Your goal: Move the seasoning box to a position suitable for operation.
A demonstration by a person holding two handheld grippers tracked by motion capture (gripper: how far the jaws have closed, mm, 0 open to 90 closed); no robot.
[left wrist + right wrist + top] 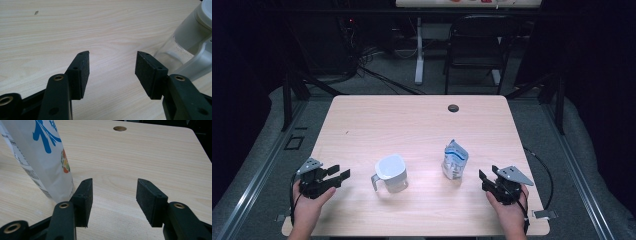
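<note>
Waiting: both grippers sit low at the near edge of the table, one on each side of the two things, with nothing picked up.
Step in hand: by my judgement the approach has not begun; this looks like the start of a pour from pouch to jug.
Left gripper: jaws spread wide, nothing between them but bare wood in the left gripper view; it is held level, aimed toward the jug.
Right gripper: jaws also well apart and empty; its left jaw stands just beside the foot of the pouch without clamping it.
Jug: clear, with a white rim and a handle turned toward the left gripper; it stands upright near the table's front, left of centre. Its handle and wall show at the right edge of the left gripper view.
Pouch: white and blue, upright, right of the jug and apart from it; close up in the right gripper view.
Next move, left: probably slide forward so the handle enters the gap, then close.
Next move, right: shift sideways until the pouch sits between the pads, squeezing gently since the soft bag may buckle or tip.
</note>
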